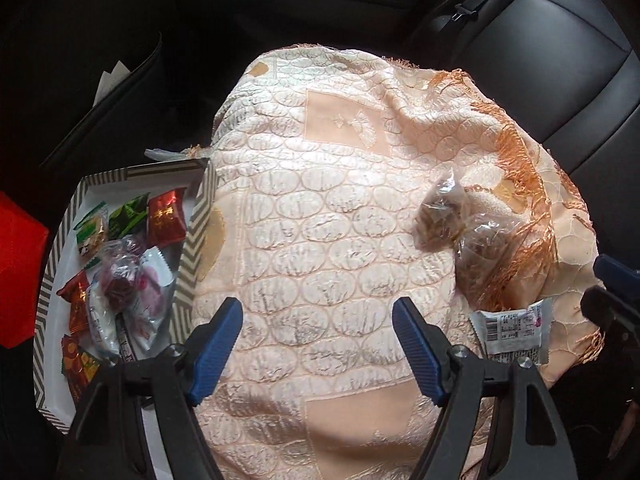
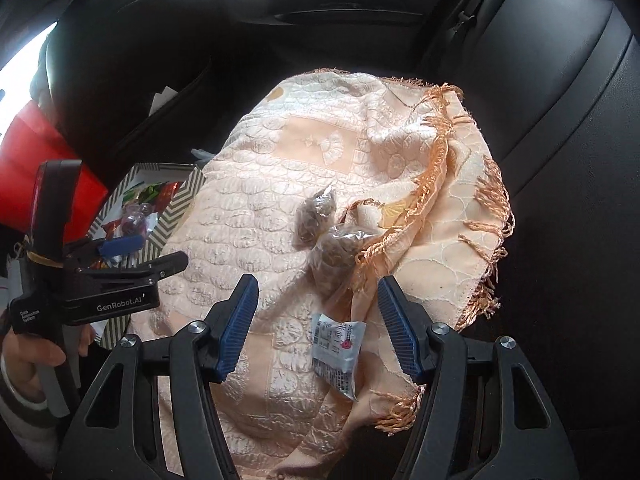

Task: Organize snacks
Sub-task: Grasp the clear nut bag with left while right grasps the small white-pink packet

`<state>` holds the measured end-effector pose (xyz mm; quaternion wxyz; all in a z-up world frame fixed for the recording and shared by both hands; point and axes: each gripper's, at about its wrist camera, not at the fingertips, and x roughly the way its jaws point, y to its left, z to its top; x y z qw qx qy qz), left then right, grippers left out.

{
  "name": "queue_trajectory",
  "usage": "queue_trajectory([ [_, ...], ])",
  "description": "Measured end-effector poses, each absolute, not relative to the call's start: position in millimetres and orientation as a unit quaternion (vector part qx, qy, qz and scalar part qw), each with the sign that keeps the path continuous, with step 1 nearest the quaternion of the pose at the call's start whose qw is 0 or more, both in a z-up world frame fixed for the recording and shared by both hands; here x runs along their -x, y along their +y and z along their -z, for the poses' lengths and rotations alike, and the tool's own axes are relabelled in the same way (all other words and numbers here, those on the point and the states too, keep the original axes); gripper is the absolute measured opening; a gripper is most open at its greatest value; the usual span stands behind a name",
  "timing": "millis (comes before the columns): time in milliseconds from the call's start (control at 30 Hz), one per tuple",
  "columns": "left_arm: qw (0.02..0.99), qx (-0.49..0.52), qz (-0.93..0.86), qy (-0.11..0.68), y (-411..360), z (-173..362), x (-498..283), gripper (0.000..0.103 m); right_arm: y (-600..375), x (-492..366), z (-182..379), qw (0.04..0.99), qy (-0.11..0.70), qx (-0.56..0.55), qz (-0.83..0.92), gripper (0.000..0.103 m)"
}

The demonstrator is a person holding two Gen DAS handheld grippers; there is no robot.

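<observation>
A chevron-patterned box (image 1: 199, 216) at the left holds several wrapped snacks, among them a red packet (image 1: 166, 218) and a green one (image 1: 128, 216). On the peach cloth (image 1: 320, 208) lie two clear bags of brown snacks (image 1: 440, 216) (image 2: 340, 248) and a white barcoded packet (image 1: 508, 328) (image 2: 336, 344). My left gripper (image 1: 318, 312) hangs open over bare cloth beside the box. My right gripper (image 2: 316, 292) is open too, and the white packet lies on the cloth below the gap between its jaws, untouched. The left gripper (image 2: 164, 249) also shows in the right wrist view, next to the box (image 2: 182, 200).
The cloth covers a black leather car seat (image 2: 560, 160); its orange fringe (image 2: 436, 152) is bunched beside the clear bags. A red bag (image 2: 24, 152) stands left of the box. A seat-back pocket with paper (image 1: 112, 80) is behind. A hand (image 2: 32, 356) grips the left tool.
</observation>
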<state>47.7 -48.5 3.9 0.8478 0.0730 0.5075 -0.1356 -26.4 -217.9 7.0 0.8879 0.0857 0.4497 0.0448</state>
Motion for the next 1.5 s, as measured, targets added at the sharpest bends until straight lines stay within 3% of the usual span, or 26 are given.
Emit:
queue_trajectory([
  [800,0.809,0.004,0.175,0.561,-150,52,-131,0.082,-226,29,3,0.878,0.464,-0.104,-0.06,0.062],
  [833,0.812,0.012,0.17,0.558,-147,52,-131,0.08,-224,28,4,0.874,0.47,-0.104,-0.067,0.062],
  [867,0.812,0.02,0.174,0.557,-145,51,-131,0.067,-221,28,6,0.871,0.476,-0.1,-0.075,0.062],
  [900,0.809,0.024,0.185,0.558,-144,51,-130,0.045,-217,29,8,0.868,0.481,-0.092,-0.082,0.062],
  [1000,0.815,0.007,0.191,0.547,-146,46,-123,0.03,-204,34,15,0.863,0.492,-0.072,-0.096,0.062],
  [1267,0.823,-0.004,0.188,0.536,-117,24,-104,0.023,-209,35,33,0.852,0.512,-0.087,-0.064,0.062],
  [1500,0.833,-0.005,0.185,0.522,-94,8,-84,0.023,-193,30,48,0.847,0.531,-0.013,-0.015,0.062],
])
